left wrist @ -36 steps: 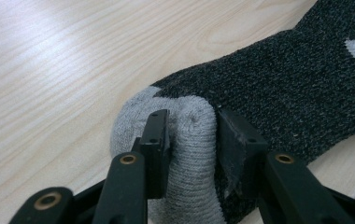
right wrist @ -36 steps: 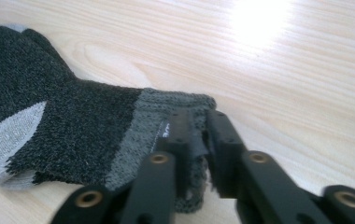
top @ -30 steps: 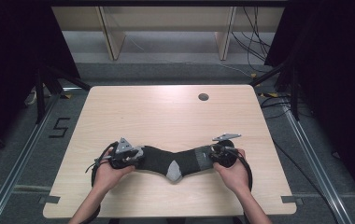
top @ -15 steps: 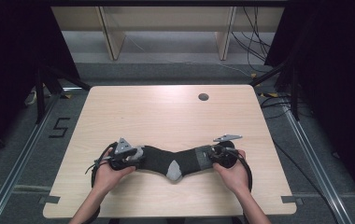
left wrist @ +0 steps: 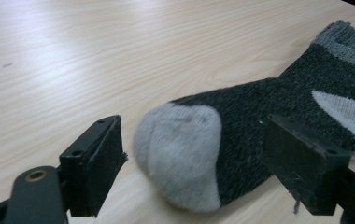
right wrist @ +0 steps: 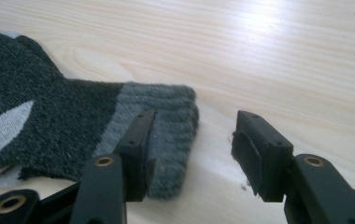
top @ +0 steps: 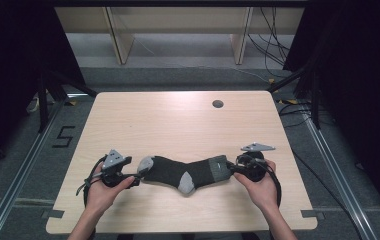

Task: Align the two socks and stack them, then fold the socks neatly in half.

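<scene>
Where the pale wooden table [top: 178,125] runs toward its far edge, most of the board lies bare, with only a small round dark hole [top: 217,104] near the far right corner; the near strip is where the work sits. The dark grey knitted sock with light grey toe, heel and cuff [top: 185,171] lies flat there, stretched crosswise, closer to the near edge than to the far one and well in from both side edges.

The left gripper [top: 137,175] sits at the sock's toe end, held low over the board by the person's left hand [top: 103,192], whose forearm comes in from the near edge. Its jaws have just been opening and now stand wide apart. In the left gripper view the light grey toe [left wrist: 180,154] lies between the left gripper [left wrist: 194,168] pads without either pad pressing on it.

The right gripper [top: 232,169] is at the ribbed cuff end, carried by the right hand [top: 260,187], with its grey three-cornered plate [top: 257,147] standing above. Its jaws have also just been opening. In the right gripper view the right gripper [right wrist: 192,154] has one pad over the cuff [right wrist: 166,126] edge and the other over bare wood, so nothing is gripped.
</scene>
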Demonstrator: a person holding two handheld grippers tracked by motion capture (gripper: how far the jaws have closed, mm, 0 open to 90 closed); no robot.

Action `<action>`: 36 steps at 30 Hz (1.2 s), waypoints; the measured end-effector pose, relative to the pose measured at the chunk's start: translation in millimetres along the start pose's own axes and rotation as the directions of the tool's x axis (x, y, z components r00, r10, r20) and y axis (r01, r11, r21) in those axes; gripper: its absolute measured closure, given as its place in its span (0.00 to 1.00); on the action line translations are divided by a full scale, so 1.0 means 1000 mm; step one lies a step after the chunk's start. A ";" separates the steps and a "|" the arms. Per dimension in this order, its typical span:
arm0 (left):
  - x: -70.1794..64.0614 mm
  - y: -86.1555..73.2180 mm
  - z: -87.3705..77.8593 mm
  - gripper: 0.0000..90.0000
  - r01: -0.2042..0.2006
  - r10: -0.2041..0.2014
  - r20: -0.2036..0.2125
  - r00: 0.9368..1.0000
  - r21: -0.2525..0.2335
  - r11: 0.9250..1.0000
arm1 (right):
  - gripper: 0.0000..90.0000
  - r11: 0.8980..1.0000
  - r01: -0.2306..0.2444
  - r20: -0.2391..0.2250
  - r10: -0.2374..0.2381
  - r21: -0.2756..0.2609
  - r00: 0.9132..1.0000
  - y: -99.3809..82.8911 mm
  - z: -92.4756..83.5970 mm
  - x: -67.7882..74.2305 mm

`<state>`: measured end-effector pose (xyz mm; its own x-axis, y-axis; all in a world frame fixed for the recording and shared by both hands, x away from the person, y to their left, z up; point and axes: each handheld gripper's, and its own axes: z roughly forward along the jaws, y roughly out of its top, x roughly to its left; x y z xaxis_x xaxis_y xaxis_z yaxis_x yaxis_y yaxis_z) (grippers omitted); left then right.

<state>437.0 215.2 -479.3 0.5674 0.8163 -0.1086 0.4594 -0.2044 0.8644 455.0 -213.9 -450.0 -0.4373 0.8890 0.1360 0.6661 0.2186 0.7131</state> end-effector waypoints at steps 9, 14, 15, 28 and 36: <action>0.007 -0.011 -0.019 0.21 0.016 -0.017 -0.051 0.999 -0.014 1.000 | 0.51 0.999 -0.037 -0.002 0.037 0.005 0.999 -0.013 -0.010 -0.002; 0.009 -0.018 -0.024 0.19 0.051 -0.052 -0.068 0.996 -0.020 0.999 | 0.50 0.998 -0.055 -0.013 0.056 0.030 0.998 -0.013 -0.008 0.003; 0.009 -0.020 -0.023 0.21 0.052 -0.053 -0.073 0.996 -0.016 0.999 | 0.50 1.000 -0.018 -0.016 0.018 0.022 1.000 -0.013 -0.006 -0.001; 0.002 -0.021 -0.016 0.21 0.075 -0.074 -0.073 0.995 0.017 0.997 | 0.52 0.999 -0.033 0.007 0.033 0.039 0.999 -0.021 -0.009 -0.005; 0.000 -0.022 -0.016 0.21 0.108 -0.107 -0.069 0.992 0.017 0.994 | 0.54 0.999 -0.035 0.026 0.034 0.042 0.999 -0.021 -0.015 -0.003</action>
<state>416.1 228.6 -489.9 0.4664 0.8689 -0.1658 0.5296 -0.1242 0.8391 432.9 -226.9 -454.8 -0.3985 0.9061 0.1416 0.7056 0.2043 0.6785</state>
